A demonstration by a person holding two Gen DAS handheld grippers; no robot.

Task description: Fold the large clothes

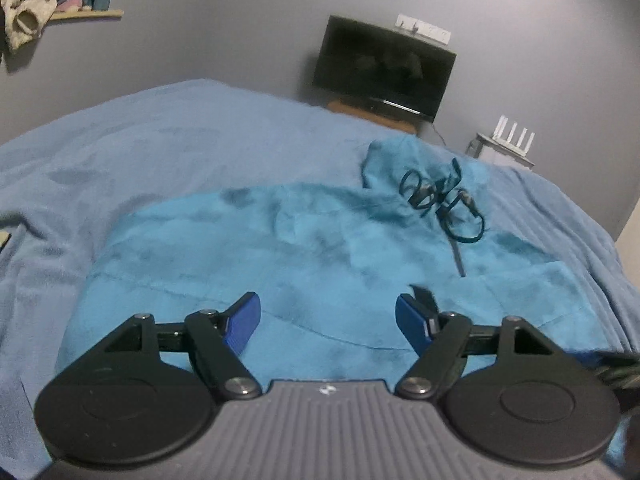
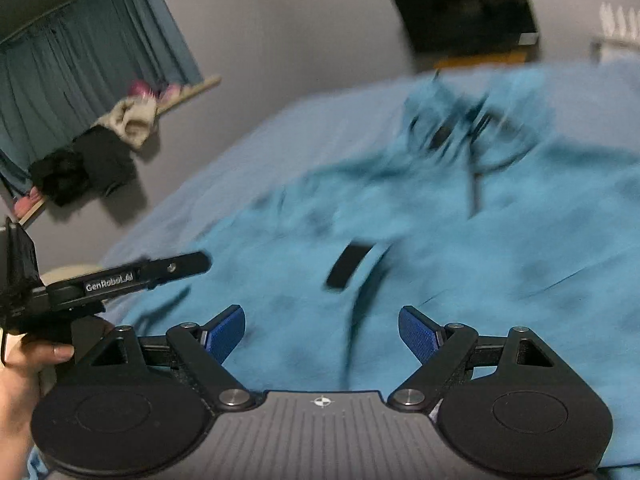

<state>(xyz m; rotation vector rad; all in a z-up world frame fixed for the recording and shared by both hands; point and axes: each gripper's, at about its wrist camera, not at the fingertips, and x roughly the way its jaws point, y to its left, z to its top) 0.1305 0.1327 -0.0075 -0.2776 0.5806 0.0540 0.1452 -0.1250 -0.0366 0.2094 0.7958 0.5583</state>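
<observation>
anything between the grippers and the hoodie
Nothing visible. The left gripper and right gripper are both open right over the teal hoodie, with only fabric between their fingers. The dark drawstring lies farther up, near the hood.

Each tool (image 1: 328,322) (image 2: 322,334) has black linkage arms, silver screws and ribbed blue pads (image 2: 416,334).

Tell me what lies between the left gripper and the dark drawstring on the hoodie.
Only the teal hoodie's own fleece body. In the left wrist view, nothing else lies between the open left gripper and the drawstring.
</observation>
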